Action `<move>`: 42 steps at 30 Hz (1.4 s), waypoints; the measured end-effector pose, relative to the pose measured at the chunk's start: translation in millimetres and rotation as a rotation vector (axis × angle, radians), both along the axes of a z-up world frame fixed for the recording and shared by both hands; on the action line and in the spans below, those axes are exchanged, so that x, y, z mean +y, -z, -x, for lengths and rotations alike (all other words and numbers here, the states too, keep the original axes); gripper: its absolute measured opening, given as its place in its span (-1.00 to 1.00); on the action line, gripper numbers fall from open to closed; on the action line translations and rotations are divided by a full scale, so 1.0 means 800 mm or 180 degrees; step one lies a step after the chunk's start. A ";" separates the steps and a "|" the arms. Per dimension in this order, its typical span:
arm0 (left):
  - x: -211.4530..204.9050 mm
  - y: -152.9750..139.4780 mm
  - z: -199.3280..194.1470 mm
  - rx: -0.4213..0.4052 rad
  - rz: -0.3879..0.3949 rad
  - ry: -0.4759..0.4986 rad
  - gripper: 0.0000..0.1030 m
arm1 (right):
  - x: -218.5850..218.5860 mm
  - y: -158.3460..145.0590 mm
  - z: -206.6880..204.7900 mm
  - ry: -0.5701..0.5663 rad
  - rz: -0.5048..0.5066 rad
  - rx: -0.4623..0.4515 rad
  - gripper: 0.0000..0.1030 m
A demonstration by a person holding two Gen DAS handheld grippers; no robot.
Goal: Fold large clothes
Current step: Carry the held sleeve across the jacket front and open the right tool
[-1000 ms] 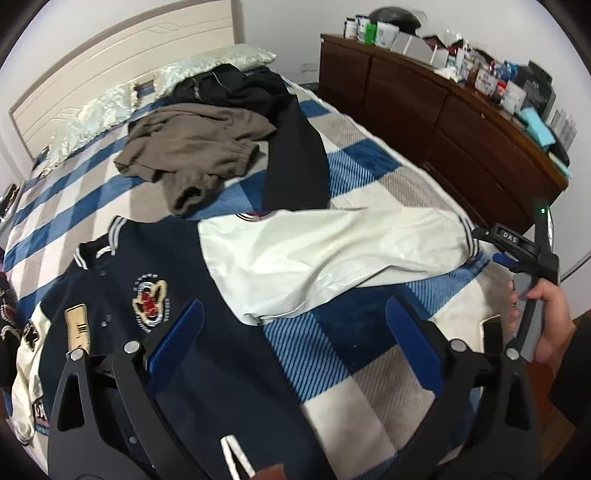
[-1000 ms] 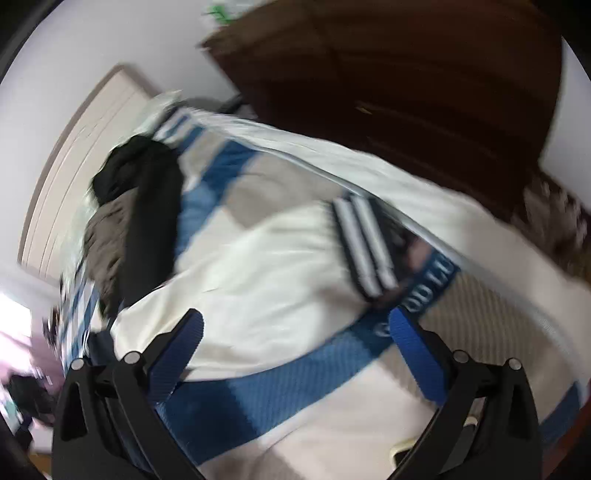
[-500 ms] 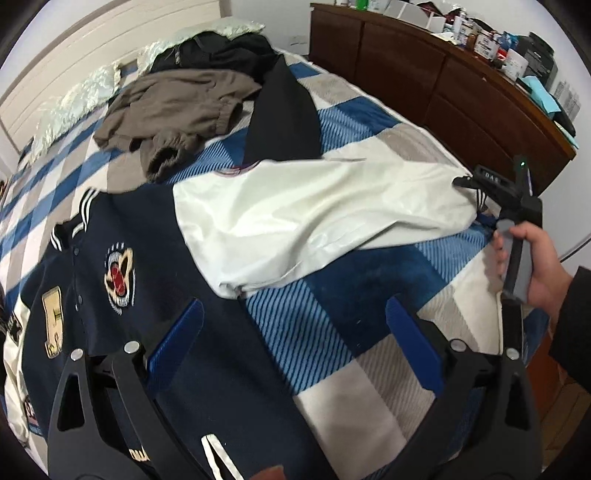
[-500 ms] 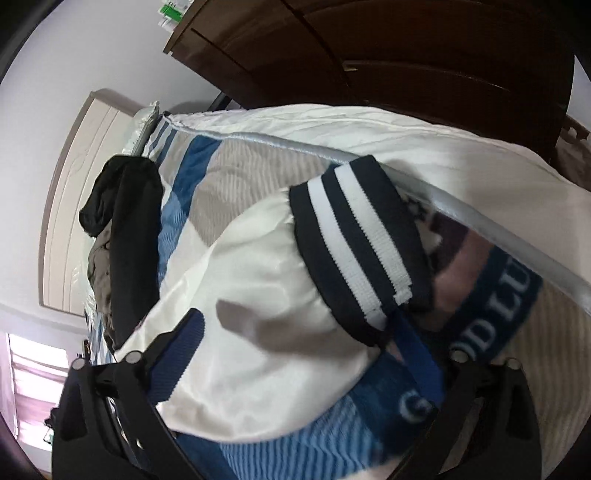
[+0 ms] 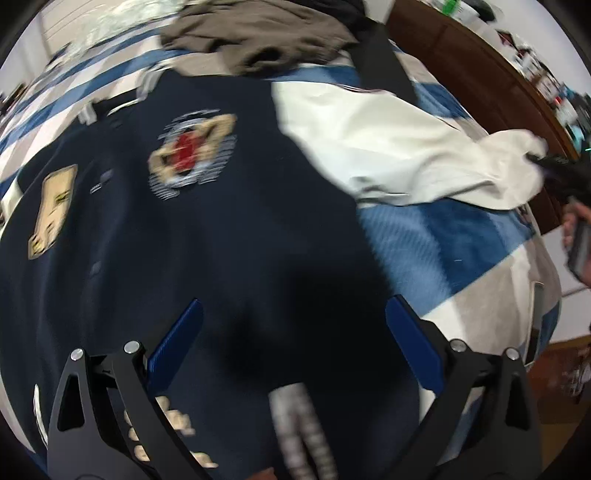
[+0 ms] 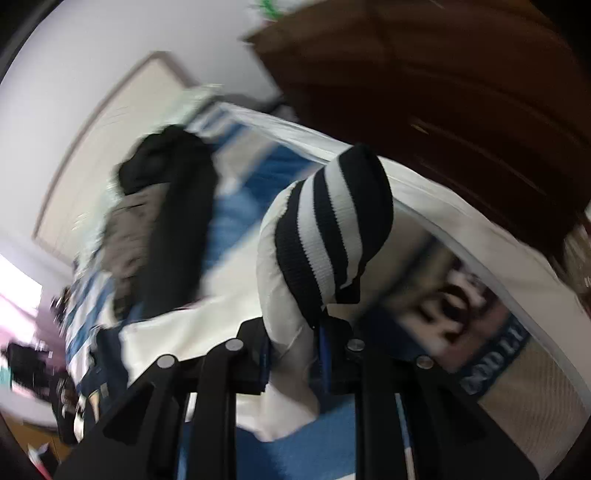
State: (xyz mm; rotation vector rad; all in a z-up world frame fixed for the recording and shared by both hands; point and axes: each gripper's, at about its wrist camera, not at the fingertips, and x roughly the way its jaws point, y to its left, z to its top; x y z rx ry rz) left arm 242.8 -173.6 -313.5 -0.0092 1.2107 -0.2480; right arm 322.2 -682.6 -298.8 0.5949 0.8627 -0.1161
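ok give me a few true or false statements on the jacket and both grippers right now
1. The right gripper is shut on the white sleeve. True.
2. The left gripper grips the jacket. False: it is open above the navy body.
3. The striped cuff lies flat on the bed. False: it stands up above the right gripper.
4. A brown garment lies beyond the jacket. True.

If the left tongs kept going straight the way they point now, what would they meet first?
Most likely the navy body of the jacket spread on the bed. The left tongs stand open above that dark cloth, with nothing between them and it. The frame is blurred, so how far off is unclear.
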 end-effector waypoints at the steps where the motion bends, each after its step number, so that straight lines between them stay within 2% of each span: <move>1: 0.027 0.002 0.005 -0.0033 0.0033 -0.0094 0.87 | 0.028 -0.022 -0.005 -0.0156 0.0071 -0.0108 -0.60; 6: 0.131 0.010 0.006 -0.0101 0.0241 -0.0529 0.87 | 0.164 -0.096 -0.025 -0.0829 0.0030 -0.0443 -0.61; 11: 0.228 0.025 0.015 -0.0010 0.0318 -0.0875 0.87 | 0.316 -0.138 -0.039 -0.1535 0.0028 -0.0557 -0.61; 16: 0.308 0.057 0.048 0.0213 0.0433 -0.1038 0.87 | 0.477 -0.146 -0.046 -0.2193 -0.0115 -0.0540 -0.61; 20: 0.343 0.080 0.072 0.0337 0.0458 -0.1135 0.87 | 0.585 -0.151 -0.037 -0.2549 -0.0168 -0.0568 -0.61; 23: 0.359 0.099 0.088 0.0395 0.0614 -0.1199 0.87 | 0.662 -0.150 -0.033 -0.2807 -0.0209 -0.0510 -0.61; 30: 0.360 0.108 0.103 0.0253 0.0637 -0.1073 0.87 | 0.819 -0.119 -0.015 -0.3389 -0.0139 -0.0224 -0.61; 33: 0.362 0.105 0.110 0.0275 0.0637 -0.1003 0.87 | 0.867 -0.098 -0.010 -0.3562 -0.0055 -0.0059 -0.61; 35: 0.371 0.101 0.120 0.0315 0.0736 -0.1015 0.87 | 0.892 -0.080 -0.011 -0.3641 0.0022 0.0050 -0.61; 38: 0.377 0.097 0.134 0.0338 0.0719 -0.0955 0.87 | 0.921 -0.042 -0.013 -0.3706 0.0250 0.0204 -0.61; 40: 0.376 0.095 0.139 0.0331 0.0699 -0.0877 0.87 | 0.938 -0.015 -0.010 -0.3769 0.0526 0.0297 -0.61; 42: 0.376 0.095 0.142 0.0322 0.0698 -0.0831 0.88 | 0.953 0.018 -0.005 -0.3897 0.0677 0.0478 -0.61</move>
